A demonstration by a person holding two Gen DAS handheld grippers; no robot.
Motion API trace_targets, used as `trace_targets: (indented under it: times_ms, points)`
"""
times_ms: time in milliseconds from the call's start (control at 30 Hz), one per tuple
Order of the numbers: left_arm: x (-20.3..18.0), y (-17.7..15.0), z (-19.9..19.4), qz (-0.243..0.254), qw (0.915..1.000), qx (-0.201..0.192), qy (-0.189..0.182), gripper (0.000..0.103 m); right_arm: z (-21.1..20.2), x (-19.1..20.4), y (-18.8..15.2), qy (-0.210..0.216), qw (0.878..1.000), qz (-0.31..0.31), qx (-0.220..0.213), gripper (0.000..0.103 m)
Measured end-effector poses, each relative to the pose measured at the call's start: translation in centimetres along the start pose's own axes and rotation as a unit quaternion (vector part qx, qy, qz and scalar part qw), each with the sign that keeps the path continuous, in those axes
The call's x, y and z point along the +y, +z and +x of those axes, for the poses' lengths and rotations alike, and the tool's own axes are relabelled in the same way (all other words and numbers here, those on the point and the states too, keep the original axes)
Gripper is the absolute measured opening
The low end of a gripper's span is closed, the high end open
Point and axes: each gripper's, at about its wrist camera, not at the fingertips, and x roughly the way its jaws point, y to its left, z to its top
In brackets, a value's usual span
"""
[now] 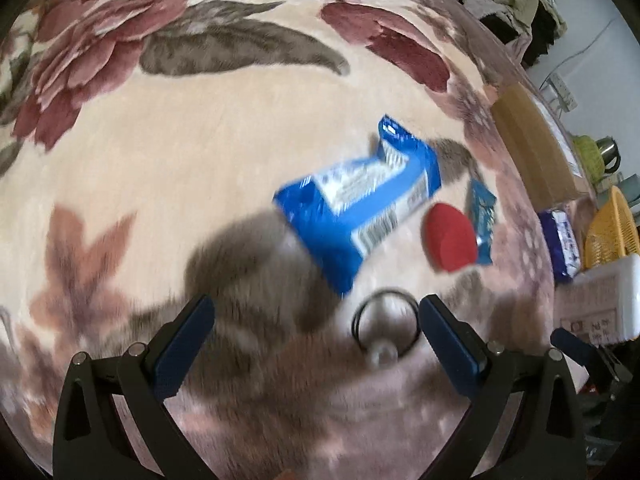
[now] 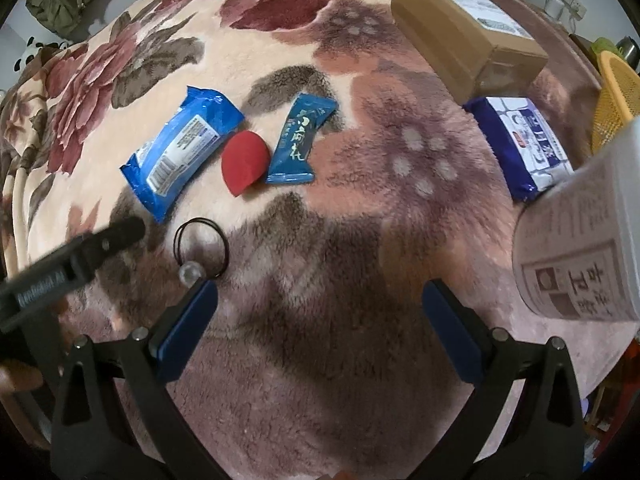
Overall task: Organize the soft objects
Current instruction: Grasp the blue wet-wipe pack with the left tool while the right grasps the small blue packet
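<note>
Both my wrist cameras look down, close over the blanket (image 2: 280, 360); both show the red sponge (image 1: 450, 238) and hair tie (image 2: 202, 248).

Left wrist view is motion-blurred: the blue packet (image 1: 360, 204) and red sponge (image 1: 450, 238) are smeared, while the right wrist view is mostly sharp, except for the blurred left gripper (image 2: 120, 232) at its left edge. Soft, even daylight, no glare; broad dark shadows fall on the floral blanket (image 2: 360, 280) ahead of the fingers. Heavy fisheye bending and black vignette corners in both.
</note>
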Motion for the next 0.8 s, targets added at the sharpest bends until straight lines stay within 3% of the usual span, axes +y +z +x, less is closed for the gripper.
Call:
trace_targets:
  times_ms: [300, 433, 700, 800]
  points:
    - [-4.0, 4.0, 2.4, 0.104, 0.9941, -0.01, 0.031, 0.102, 1.4, -1.4, 2.0, 0.007, 1.0, 0.005, 0.002, 0.103]
    - [-5.6, 5.2, 4.0, 0.135, 0.9899, -0.004, 0.041, 0.096, 1.7, -2.0, 2.6, 0.007, 1.0, 0.003, 0.001, 0.103]
    - [-5.1, 4.6, 5.2, 0.121, 0.992, 0.01, 0.034, 0.068, 2.0, -3.0, 3.2, 0.005, 1.0, 0.008, 0.0, 0.103]
    - [-4.0, 3.8, 4.4, 0.104, 0.9943, 0.01, 0.018, 0.066, 2.2, -2.9, 3.5, 0.006, 1.0, 0.009, -0.002, 0.103]
